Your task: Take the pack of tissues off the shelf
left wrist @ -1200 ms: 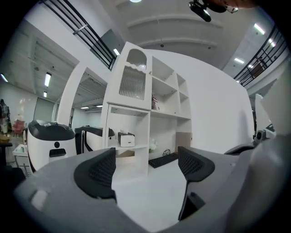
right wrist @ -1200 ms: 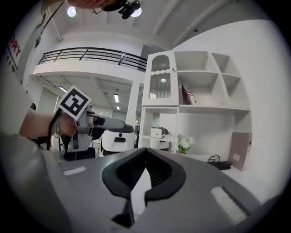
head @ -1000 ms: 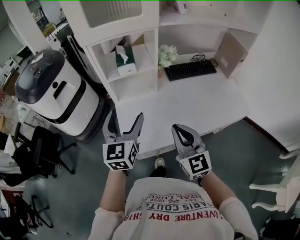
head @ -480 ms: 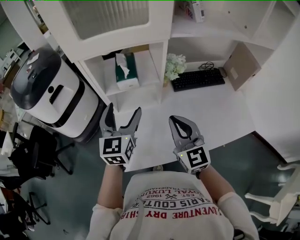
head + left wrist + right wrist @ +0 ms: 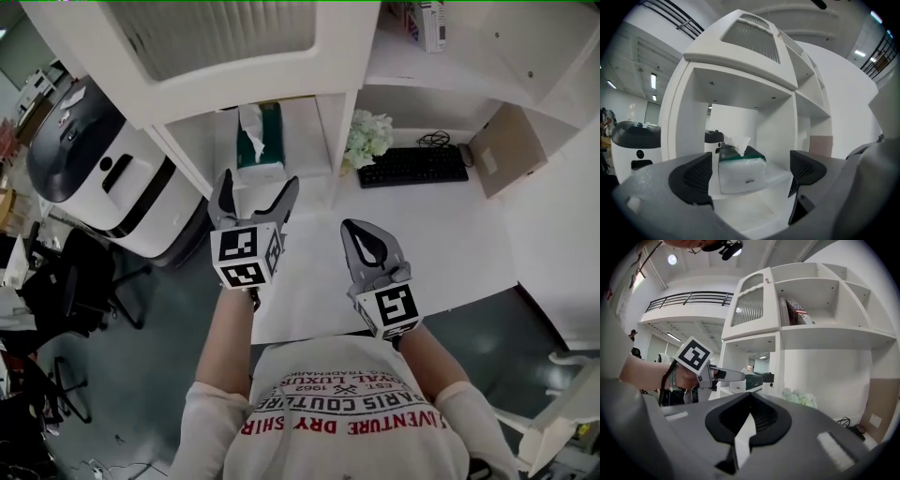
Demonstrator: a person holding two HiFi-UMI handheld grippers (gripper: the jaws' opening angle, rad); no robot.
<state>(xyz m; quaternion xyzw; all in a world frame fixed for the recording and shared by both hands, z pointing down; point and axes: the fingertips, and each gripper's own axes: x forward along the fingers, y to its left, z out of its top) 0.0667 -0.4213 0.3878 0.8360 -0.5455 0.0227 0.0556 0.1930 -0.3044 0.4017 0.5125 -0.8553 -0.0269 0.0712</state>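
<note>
The tissue pack point(image 5: 259, 142) is a white box with a green top and a tissue sticking up; it stands in the white shelf unit's point(image 5: 330, 141) lower-left compartment. My left gripper point(image 5: 255, 194) is raised just in front of that compartment, aimed at the pack. Its jaws are opening, with nothing between them. In the left gripper view the pack point(image 5: 740, 169) sits on its shelf board a short way beyond the left gripper point(image 5: 750, 177), framed by the two pads. My right gripper point(image 5: 360, 232) hangs over the desk, shut and empty. The right gripper point(image 5: 750, 401) view also catches the pack point(image 5: 754, 379).
A black keyboard point(image 5: 412, 166) and a bunch of pale flowers point(image 5: 368, 139) lie on the white desk point(image 5: 441, 248). A brown board point(image 5: 509, 148) leans at the back right. A white and black machine point(image 5: 103, 164) and office chairs point(image 5: 66, 281) stand to the left.
Both grippers have risen toward the shelf unit. The left one has come up close to the tissue pack's compartment and its jaws stand wider. The right one stays shut.
</note>
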